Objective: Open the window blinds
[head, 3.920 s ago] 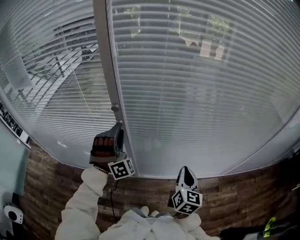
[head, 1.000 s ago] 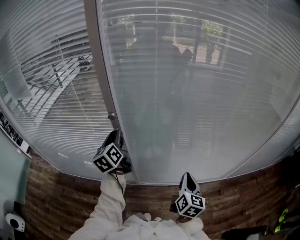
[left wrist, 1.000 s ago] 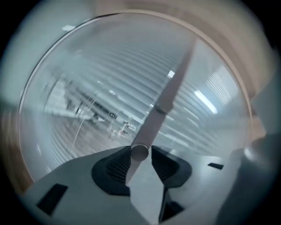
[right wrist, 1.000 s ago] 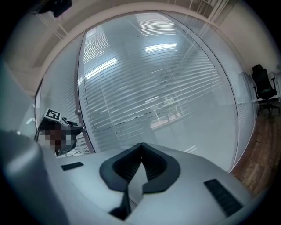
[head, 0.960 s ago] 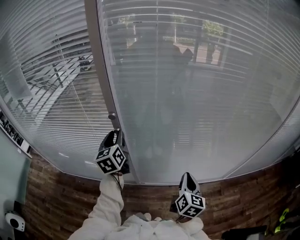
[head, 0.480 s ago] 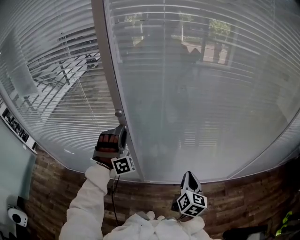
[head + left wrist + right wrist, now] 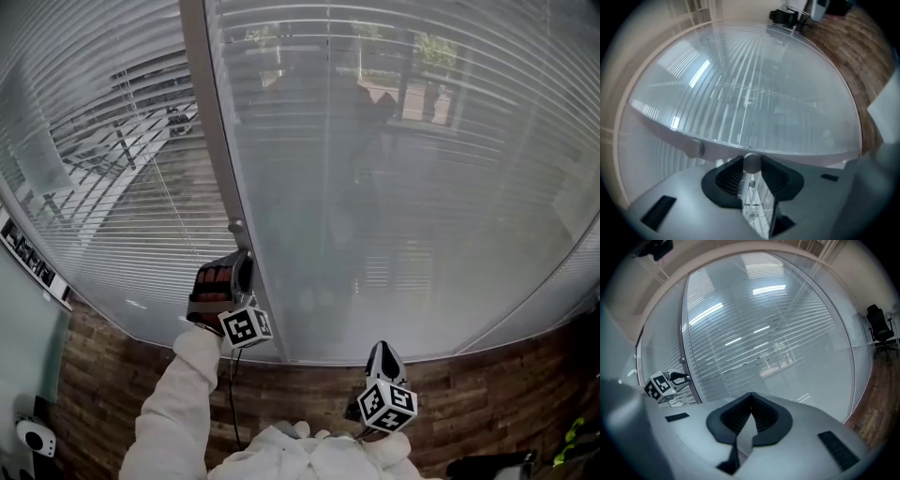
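Blinds (image 7: pixel 412 169) of pale level slats are filling the panes across the top and middle of the head view. They are sitting either side of a grey window post (image 7: pixel 208 131) that is running down from the top, left of centre.

At the lower left of centre, the left gripper (image 7: pixel 242 261) is reaching up-frame on an outstretched arm in a white sleeve (image 7: pixel 173 403). It is pressing in against the lower part of the post, with its marker cube (image 7: pixel 246 326) facing back toward the camera. In the left gripper view, its jaws are clamping a small round grey knob (image 7: pixel 751 162) at their tips, having just been closing onto it. A second knob (image 7: pixel 236 226) is sitting on the post just above the gripper, free of it.

The right gripper (image 7: pixel 382 354) is hanging low at the lower right of centre, tucked close to the body over the wood-plank floor (image 7: pixel 487 394). It is pointing toward the glass but staying well apart from it. In the right gripper view its jaws are resting together with nothing between them.
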`<state>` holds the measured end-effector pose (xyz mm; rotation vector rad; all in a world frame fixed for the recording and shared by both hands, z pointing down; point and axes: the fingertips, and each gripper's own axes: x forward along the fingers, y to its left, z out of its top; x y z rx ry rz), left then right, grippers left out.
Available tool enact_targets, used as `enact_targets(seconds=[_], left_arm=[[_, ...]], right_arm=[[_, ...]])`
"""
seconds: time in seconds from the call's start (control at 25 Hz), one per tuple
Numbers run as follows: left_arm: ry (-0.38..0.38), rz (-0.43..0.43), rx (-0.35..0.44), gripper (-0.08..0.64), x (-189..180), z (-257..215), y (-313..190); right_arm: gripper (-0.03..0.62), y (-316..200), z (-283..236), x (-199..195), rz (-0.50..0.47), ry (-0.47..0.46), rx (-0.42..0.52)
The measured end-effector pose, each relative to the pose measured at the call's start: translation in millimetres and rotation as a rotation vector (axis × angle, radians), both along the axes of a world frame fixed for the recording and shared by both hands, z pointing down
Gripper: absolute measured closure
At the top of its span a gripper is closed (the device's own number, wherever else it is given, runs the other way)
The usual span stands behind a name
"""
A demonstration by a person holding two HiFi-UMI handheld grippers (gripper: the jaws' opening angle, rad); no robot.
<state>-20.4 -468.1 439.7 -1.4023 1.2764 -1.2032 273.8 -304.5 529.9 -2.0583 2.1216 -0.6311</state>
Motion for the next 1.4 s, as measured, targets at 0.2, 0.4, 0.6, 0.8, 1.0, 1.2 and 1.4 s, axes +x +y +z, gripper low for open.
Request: enact_targets(seconds=[0.2, 0.4, 0.6, 0.8, 1.0, 1.2, 1.4], left_arm=[[0.308, -0.046, 0.002, 0.436, -3, -1, -2], [0.516, -0.082, -0.004, 0.436, -5, -2, -3], [0.771, -0.105, -0.013, 0.436, -8, -4, -3], [1.007, -0.135, -0.022, 0.437, -12, -7, -4], [1.170, -0.162, -0.035, 0.436, -13, -8, -2], [1.307, -0.201, -0.045, 0.436, -15, -7, 0], [1.508, -0.226, -0.073, 0.437, -15, -10, 1]], right_arm=[[0.578, -4, -2, -5, -0.011, 0.002, 0.005], [0.578, -9, 0, -9, -0.020, 0.001, 0.003], [0.578, -11, -1, -8, -0.020, 0.003, 0.007], [0.578, -12, -2, -4, -0.012, 0.000, 0.004], [0.578, -6, -1, -2, -0.011, 0.001, 0.004], [0.578, -3, -1, -3, -0.015, 0.000, 0.002], [0.579, 0, 0, -4, -0.017, -0.006, 0.001]])
